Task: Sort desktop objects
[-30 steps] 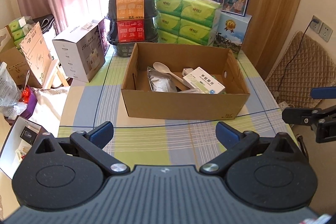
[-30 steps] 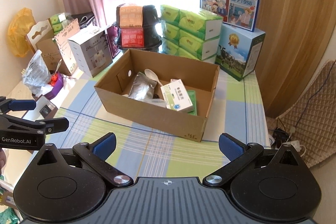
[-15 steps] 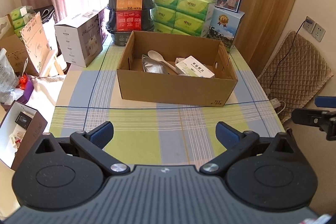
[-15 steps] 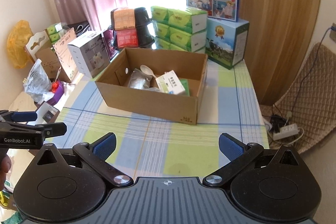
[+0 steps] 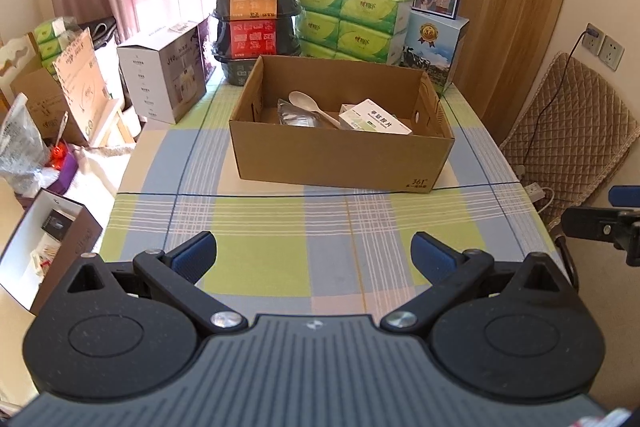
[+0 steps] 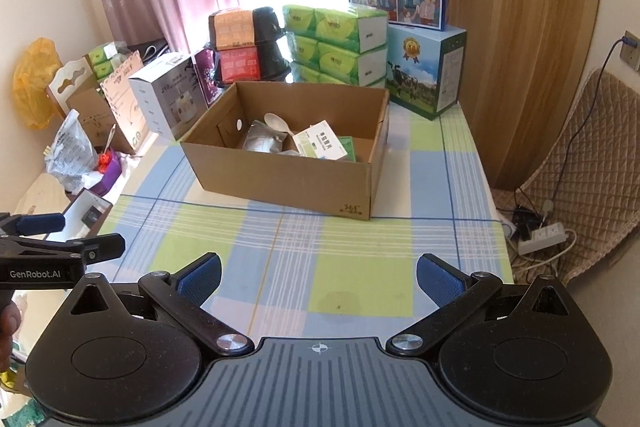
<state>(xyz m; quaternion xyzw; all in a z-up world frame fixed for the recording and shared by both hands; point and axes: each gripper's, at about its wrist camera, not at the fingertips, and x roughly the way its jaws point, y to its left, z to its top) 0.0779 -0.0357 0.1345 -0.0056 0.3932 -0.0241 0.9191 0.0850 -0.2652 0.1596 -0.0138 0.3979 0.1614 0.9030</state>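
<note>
Both grippers, left gripper (image 5: 314,251) and right gripper (image 6: 318,277), were spread wide, empty. Medicine box (image 5: 375,117) in cardboard box (image 5: 340,159) looked light, stiff; guess pinch long sides.

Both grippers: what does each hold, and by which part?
Nothing. The left gripper and right gripper are open and empty above the table.

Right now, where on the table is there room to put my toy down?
The checked tablecloth is bare between the cardboard box and the near edge. A narrower bare strip runs right of the box. Behind it is crowded: tissue packs, black containers and milk cartons.
</note>
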